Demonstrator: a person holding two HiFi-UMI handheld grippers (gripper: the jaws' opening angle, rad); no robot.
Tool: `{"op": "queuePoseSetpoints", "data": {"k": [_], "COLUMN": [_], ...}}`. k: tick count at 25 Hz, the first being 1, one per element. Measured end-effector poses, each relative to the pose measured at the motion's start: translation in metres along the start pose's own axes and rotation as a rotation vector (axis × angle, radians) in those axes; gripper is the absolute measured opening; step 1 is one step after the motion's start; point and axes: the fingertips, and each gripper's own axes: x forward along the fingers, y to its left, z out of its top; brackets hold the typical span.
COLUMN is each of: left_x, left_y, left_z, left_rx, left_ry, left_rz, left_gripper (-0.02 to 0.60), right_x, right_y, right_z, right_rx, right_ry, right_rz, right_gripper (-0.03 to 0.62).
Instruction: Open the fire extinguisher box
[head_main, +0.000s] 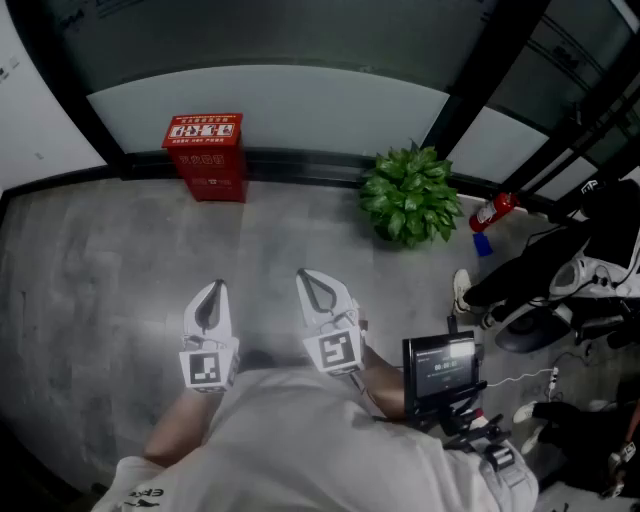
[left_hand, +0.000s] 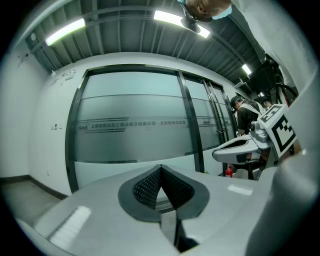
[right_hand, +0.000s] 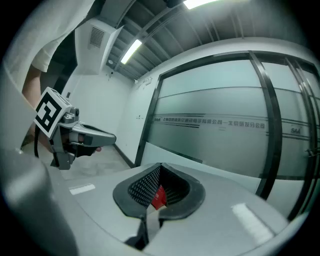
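A red fire extinguisher box (head_main: 206, 156) stands on the grey floor against the glass wall, its lid down. It shows as a small red patch (right_hand: 158, 196) through the gap of the right gripper's jaws. My left gripper (head_main: 210, 287) and right gripper (head_main: 308, 275) are held side by side close to the body, well short of the box. Both are shut with nothing between the jaws. From the left gripper (left_hand: 160, 169) view I see only the frosted glass wall and the right gripper (left_hand: 250, 145) beside it.
A potted green plant (head_main: 411, 196) stands right of the box. A red extinguisher (head_main: 493, 211) lies farther right, near cables, shoes and dark gear (head_main: 560, 290). A small screen (head_main: 441, 366) hangs at the person's right side. Black frames (head_main: 480, 80) divide the glass wall.
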Motion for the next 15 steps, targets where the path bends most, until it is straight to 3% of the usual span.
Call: {"op": "queuePoseSetpoints", "data": {"k": [7, 15], "left_x": [0.054, 0.151], "left_y": [0.014, 0.053], "left_z": [-0.006, -0.017], "left_rx": [-0.03, -0.068], "left_ry": [0.027, 0.03], "left_rz": [0.012, -0.007], "left_gripper": [0.002, 0.002], "right_x": [0.047, 0.136], "right_y": [-0.033, -0.076], "right_z": [-0.005, -0.014], "right_rx": [0.006, -0.015], "right_ry": [0.003, 0.03], "right_rz": [0.0, -0.02], "right_gripper": [0.014, 0.014]}}
